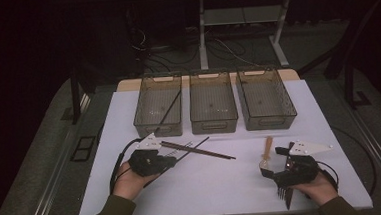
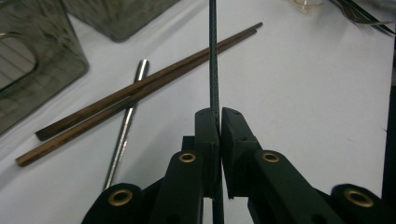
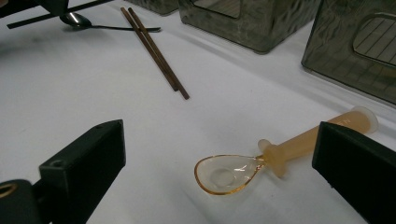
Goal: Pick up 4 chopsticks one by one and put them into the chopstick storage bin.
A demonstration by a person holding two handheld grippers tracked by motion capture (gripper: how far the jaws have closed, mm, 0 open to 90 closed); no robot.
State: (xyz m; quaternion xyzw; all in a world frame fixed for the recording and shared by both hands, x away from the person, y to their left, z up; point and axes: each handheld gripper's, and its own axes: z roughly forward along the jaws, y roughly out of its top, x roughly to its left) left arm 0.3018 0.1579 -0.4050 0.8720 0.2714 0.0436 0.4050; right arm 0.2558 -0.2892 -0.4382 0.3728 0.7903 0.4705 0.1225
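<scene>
My left gripper [image 2: 219, 114] is shut on a thin dark chopstick [image 2: 214, 70] that runs straight out past its jaws. In the high view the left gripper [image 1: 174, 160] is at the table's front left, and its chopstick [image 1: 196, 146] slants up to the right. A pair of brown chopsticks [image 1: 201, 151] lies just beyond it, with a metal spoon handle [image 2: 126, 126] beside them. My right gripper [image 3: 222, 140] stands open around an amber translucent spoon [image 3: 233, 172] that lies on the table. In the high view the right gripper [image 1: 273, 161] is at the front right.
Three smoky plastic bins [image 1: 213, 103] stand in a row at the back of the white table [image 1: 208, 186]. Another dark chopstick [image 1: 171, 106] leans in the left bin. The metal spoon's bowl [image 3: 74, 19] lies far off near the left gripper.
</scene>
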